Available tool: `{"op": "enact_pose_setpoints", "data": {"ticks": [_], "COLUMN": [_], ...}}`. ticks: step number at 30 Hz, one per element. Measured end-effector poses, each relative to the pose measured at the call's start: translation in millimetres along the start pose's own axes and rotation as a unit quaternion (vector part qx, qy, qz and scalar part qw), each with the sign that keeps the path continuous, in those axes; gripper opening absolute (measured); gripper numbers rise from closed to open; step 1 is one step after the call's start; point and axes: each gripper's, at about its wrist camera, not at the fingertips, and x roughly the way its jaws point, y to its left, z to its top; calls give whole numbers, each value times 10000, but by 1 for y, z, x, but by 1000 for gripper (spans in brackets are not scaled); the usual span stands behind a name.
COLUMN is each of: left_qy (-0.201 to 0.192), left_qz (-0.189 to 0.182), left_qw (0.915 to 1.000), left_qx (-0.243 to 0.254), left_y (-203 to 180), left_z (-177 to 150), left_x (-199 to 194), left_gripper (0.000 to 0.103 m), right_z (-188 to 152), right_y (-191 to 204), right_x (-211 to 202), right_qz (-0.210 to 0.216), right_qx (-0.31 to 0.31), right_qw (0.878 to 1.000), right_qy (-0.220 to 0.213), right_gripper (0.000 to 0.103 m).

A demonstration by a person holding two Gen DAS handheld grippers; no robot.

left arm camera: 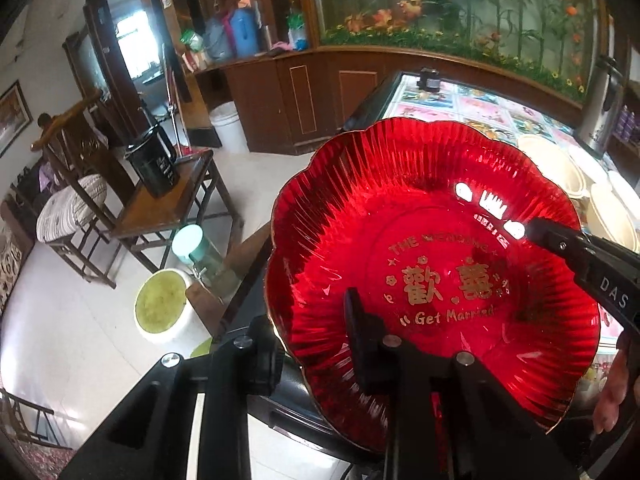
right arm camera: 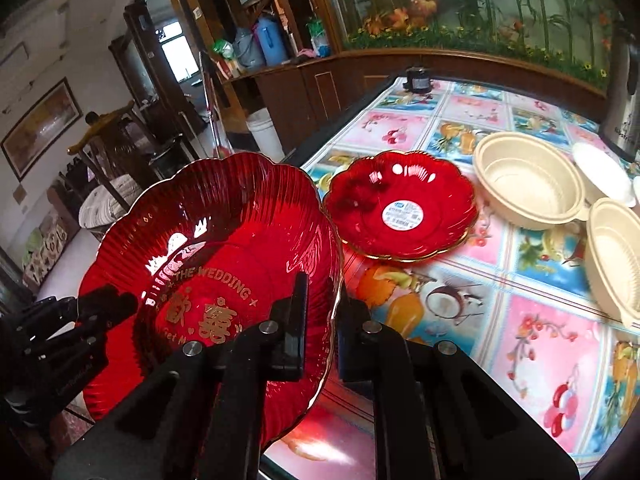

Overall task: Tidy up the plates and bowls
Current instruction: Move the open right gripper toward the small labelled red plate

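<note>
Both grippers, left [left arm camera: 316, 344] and right [right arm camera: 320, 320], have fingers closed on opposite rims of the red wedding plate [right arm camera: 208, 280], held tilted above the bench [right arm camera: 540, 320] edge.

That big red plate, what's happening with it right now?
A person grips the large red plate by opposite rims, one hand-held gripper on each: the right hand-held gripper and the left hand-held gripper. It is tilted over the table's edge. A smaller red plate and cream bowls sit on the table.
</note>
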Motion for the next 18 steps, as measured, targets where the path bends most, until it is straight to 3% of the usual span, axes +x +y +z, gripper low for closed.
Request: {"op": "enact_pose_setpoints", "data": {"ticks": [4, 10, 18], "left_qy": [85, 561, 820], "left_qz": [-44, -191, -12], "left_qw": [10000, 9981, 9966], "left_qx": [13, -145, -114], "left_y": [0, 1, 1], "left_z": [-2, -10, -13], "left_x": [8, 41, 68], "left_gripper": [26, 27, 30], "right_z": [-3, -12, -15], "right_y": [-5, -12, -17], "right_x": [5, 31, 69], "right_qz": [21, -50, -23], "right_qx": [99, 201, 336], "right_qw": [9999, 9990, 9969], "right_qy": [71, 402, 717], "right_gripper": [10, 10, 10]}}
